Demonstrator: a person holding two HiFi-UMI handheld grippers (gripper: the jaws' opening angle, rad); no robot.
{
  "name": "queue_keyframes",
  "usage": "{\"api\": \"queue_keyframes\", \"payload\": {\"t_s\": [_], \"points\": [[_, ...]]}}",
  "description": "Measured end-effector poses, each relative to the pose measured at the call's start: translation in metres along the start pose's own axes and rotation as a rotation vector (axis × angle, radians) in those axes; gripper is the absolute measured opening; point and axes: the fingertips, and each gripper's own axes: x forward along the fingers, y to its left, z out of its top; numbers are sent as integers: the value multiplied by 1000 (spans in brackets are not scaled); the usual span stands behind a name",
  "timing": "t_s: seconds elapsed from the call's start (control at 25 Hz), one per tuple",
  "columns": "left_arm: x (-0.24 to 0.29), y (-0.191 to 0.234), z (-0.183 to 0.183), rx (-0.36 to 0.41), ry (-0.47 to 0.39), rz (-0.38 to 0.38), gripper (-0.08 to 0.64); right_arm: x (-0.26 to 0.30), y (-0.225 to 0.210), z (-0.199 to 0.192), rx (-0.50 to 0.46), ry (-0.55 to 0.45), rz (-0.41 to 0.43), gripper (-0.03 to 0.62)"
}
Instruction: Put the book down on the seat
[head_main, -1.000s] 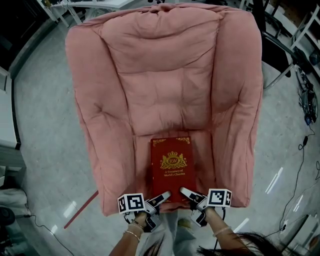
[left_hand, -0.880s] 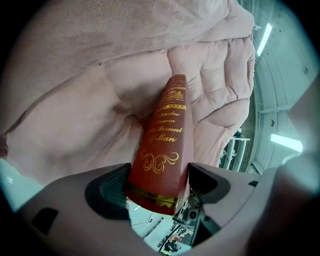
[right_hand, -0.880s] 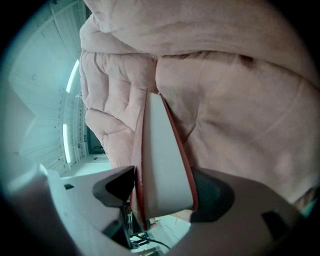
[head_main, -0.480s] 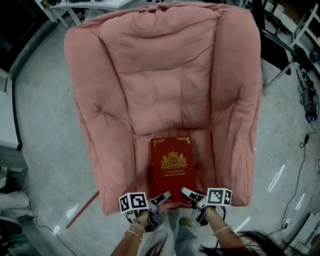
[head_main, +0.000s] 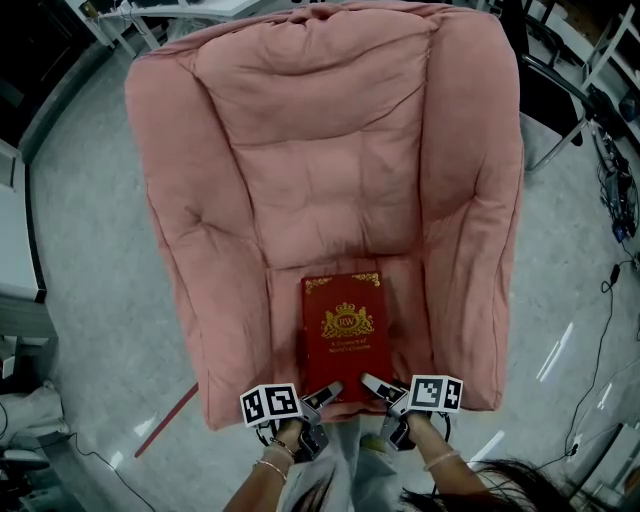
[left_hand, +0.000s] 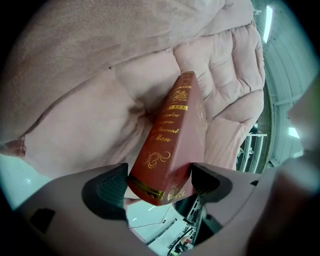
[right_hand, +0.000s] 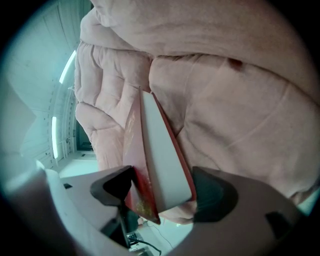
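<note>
Your left gripper (head_main: 322, 398) and right gripper (head_main: 378, 387) have just been opening. The red gold-stamped hardback book (head_main: 343, 332) between their spread jaws rests at six o'clock on the pink padded seat (head_main: 408, 318), so it looks delivered.

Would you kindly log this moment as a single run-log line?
book: lying on seat | left gripper, right gripper: jaws just opening, book corners between | step: release

- Glossy grey floor (head_main: 80, 250) all round, with pale light streaks (head_main: 552, 358) at 4 o'clock.
- Black chair (head_main: 545, 95) on a pale metal frame at 2 o'clock.
- Tangle of cables (head_main: 620, 205) at 3 o'clock, at the frame's edge.
- Thin cable (head_main: 598, 340) trailing over the floor at 4 o'clock.
- Red strip (head_main: 165, 420) lying slanted on the floor at 7 o'clock.
- Second thin cable (head_main: 95, 460) at 8 o'clock.
- White cabinet edge (head_main: 10, 230) at 9 o'clock.
- White table legs (head_main: 130, 28) at 11 o'clock.
</note>
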Motion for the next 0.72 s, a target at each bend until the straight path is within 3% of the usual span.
{"api": "queue_keyframes", "payload": {"t_s": [0.72], "points": [[-11, 0, -3, -28, -10, -32, 380, -7, -5, 3, -58, -64, -119, 388]]}}
